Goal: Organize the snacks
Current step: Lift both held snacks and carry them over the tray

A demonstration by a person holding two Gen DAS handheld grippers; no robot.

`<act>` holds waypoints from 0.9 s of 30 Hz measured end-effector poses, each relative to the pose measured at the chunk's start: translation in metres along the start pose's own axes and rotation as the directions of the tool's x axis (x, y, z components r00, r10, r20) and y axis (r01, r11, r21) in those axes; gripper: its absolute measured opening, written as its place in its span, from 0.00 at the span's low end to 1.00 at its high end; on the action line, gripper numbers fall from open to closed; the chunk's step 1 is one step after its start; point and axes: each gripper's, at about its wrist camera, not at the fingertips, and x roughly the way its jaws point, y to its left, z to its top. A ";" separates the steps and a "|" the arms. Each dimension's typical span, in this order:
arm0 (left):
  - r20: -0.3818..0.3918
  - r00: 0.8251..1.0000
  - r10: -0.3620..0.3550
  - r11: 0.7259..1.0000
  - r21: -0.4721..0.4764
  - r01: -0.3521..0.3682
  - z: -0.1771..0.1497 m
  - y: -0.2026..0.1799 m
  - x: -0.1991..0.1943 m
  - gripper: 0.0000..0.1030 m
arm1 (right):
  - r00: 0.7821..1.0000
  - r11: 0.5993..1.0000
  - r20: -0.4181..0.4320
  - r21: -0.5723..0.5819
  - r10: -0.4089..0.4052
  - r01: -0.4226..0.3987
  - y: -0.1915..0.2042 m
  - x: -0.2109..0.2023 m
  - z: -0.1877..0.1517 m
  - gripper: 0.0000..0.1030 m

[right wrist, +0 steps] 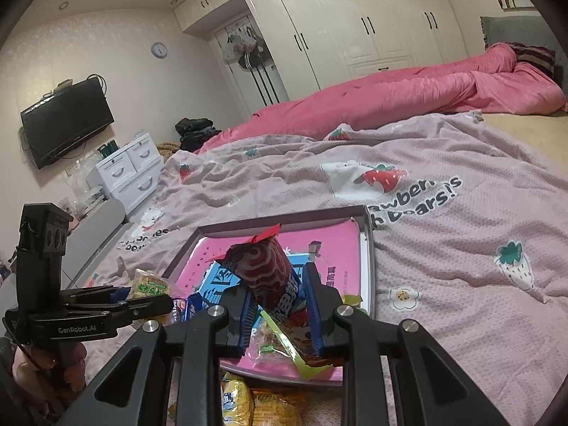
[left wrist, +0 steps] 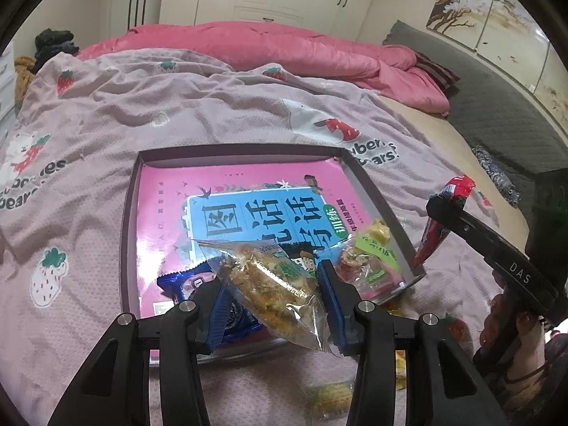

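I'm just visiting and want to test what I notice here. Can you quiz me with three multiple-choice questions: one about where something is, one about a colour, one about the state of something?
1. Where does the shallow box lie?
A. on the patterned bedspread
B. on the white drawer unit
C. on the floor

2. What colour is the big book cover inside the box?
A. green
B. pink
C. black

3. What is the right gripper doing?
A. standing open and empty
B. shut on a dark red snack packet
C. holding a pillow

Answers:
1 A, the bedspread surrounds the box.
2 B, pink shows around the blue panel.
3 B, both pads press the packet.
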 end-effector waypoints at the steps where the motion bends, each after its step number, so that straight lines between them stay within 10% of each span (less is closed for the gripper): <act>1: 0.000 1.000 0.004 1.000 0.003 -0.004 0.000 0.000 0.001 0.46 | 1.000 1.000 -0.007 0.003 0.000 0.000 -0.001 0.002 0.000 0.25; 27: -0.034 0.999 0.013 1.000 0.006 -0.013 -0.007 0.008 0.025 0.47 | 0.992 0.999 -0.126 0.030 -0.024 0.028 -0.012 0.041 -0.013 0.26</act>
